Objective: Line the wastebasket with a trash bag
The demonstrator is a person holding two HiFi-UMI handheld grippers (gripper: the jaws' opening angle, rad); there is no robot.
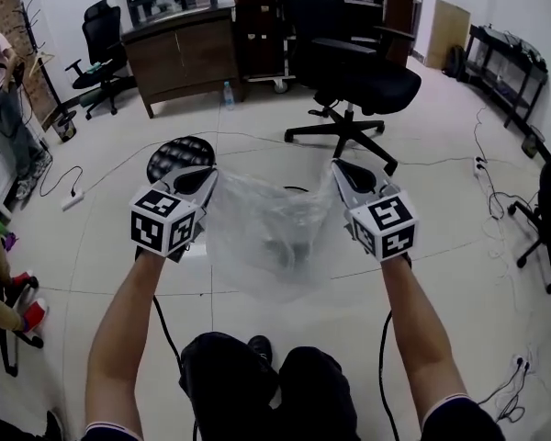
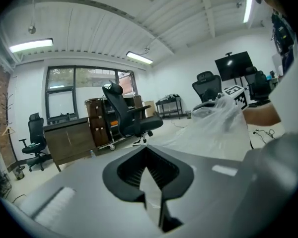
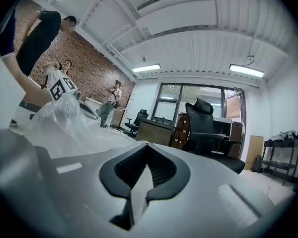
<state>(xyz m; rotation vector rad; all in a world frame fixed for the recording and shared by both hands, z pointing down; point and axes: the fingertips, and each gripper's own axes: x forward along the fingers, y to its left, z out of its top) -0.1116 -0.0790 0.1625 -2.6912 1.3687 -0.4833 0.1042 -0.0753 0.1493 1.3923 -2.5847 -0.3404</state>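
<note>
Two pinches carry this step. The left gripper (image 1: 202, 184) and the right gripper (image 1: 342, 175) are each clenched on the top edge of the trash bag (image 1: 271, 232), and both gripper views show a thin strip of clear film nipped between the closed jaws.

The left gripper hangs just on the near side of the wastebasket (image 1: 174, 157) and overlaps its edge in the head view. The right gripper is well off to the wastebasket's right. The bag droops between them as a crumpled clear sheet, nearer than the wastebasket and to its right, not over it. The film is too bunched to tell whether its mouth is open.

The wastebasket shows as a dark round shape with a dimpled pattern. I cannot tell whether that is its opening or its base.

The work now appears to be spreading the bag's mouth and carrying it to the wastebasket.
- Hold both pinches firmly, since the film looks slick and thin.
- Draw the grippers apart only until the edge is taut; further risks a tear.
- Each gripper should probably hold a single layer, or the mouth will not open.
- Lower the sagging bottom of the bag in first.
- The wastebasket looks light, so film dragging on its rim could tip it.

A cable (image 1: 257, 138) lies just beyond the wastebasket, with an office chair (image 1: 354, 85) farther off to its right, likely clear of the work.
</note>
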